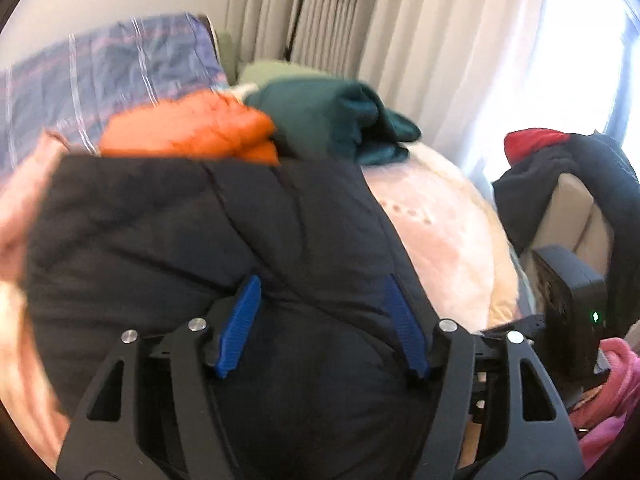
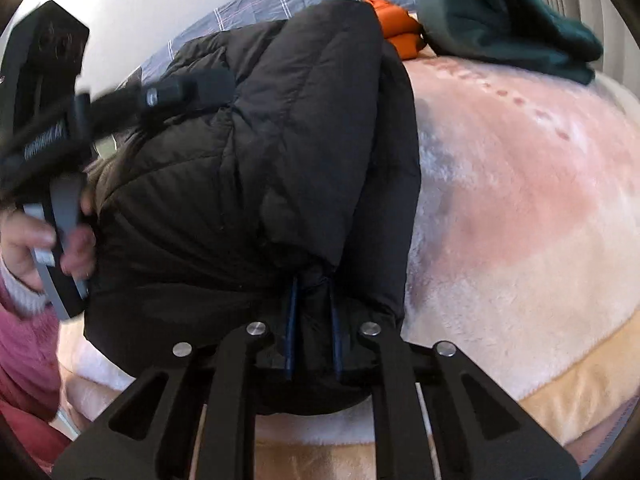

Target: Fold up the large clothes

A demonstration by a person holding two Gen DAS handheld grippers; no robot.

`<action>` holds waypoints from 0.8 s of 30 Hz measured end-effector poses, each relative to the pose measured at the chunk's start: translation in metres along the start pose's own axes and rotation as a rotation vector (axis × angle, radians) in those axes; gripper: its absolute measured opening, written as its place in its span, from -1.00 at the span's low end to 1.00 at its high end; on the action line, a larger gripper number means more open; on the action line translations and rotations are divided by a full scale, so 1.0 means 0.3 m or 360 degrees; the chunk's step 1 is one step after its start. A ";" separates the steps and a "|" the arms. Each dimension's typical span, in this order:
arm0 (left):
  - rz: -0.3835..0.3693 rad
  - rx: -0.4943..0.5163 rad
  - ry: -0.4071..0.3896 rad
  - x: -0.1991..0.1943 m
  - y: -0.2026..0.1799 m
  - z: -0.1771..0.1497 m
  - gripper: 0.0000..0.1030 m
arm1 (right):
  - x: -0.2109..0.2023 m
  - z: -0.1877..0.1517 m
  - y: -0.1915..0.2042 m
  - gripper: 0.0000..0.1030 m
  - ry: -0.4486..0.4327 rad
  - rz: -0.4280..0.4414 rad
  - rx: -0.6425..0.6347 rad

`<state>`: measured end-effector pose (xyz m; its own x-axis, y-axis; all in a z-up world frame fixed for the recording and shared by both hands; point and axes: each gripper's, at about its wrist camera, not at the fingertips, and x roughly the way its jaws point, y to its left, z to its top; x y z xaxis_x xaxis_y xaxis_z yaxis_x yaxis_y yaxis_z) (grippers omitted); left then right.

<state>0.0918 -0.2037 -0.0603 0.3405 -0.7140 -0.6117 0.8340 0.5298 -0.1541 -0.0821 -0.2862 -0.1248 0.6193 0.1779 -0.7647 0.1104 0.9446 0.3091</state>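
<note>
A fold of the black jacket (image 2: 256, 152) on the bed (image 2: 520, 200) is pinched by the right tool (image 2: 314, 292), while the left tool (image 1: 320, 312) is held wide over it.

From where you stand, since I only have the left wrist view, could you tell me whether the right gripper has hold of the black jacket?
Observer: Yes, the right gripper has its jaws shut on a fold at the near edge of the black jacket.
Operator: Thank you. What lies under that grip?
Observer: The jacket's near edge rests on the pink blanket, close to its cream border.
Operator: And can you see my own hand?
Observer: A hand with a pink sleeve holds the left gripper by its handle at the jacket's left side.
</note>
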 end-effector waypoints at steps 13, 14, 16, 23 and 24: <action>0.0152 0.0441 0.0415 0.325 -0.073 0.098 0.28 | 0.023 -0.023 0.005 -0.78 -0.0020 0.0008 0.0082; 0.0160 0.0377 0.0421 0.346 -0.037 0.100 0.28 | 0.023 -0.032 0.013 -0.81 -0.0021 -0.0012 0.0074; 0.0157 0.0278 0.0404 0.371 0.020 0.099 0.28 | 0.029 -0.044 0.026 -0.82 -0.0021 -0.0020 0.0080; 0.0183 0.0305 0.0369 0.383 0.015 0.061 0.33 | -0.012 -0.018 -0.017 -0.76 -0.0002 -0.0006 0.0034; 0.0175 0.0298 0.0359 0.379 0.018 0.064 0.33 | -0.045 -0.013 -0.022 -0.74 -0.0015 -0.0018 0.0013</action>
<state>0.1433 -0.2908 -0.1157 0.3458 -0.5262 -0.7769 0.8701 0.4897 0.0556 -0.0942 -0.2936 -0.1187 0.6251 0.1647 -0.7630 0.1240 0.9441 0.3053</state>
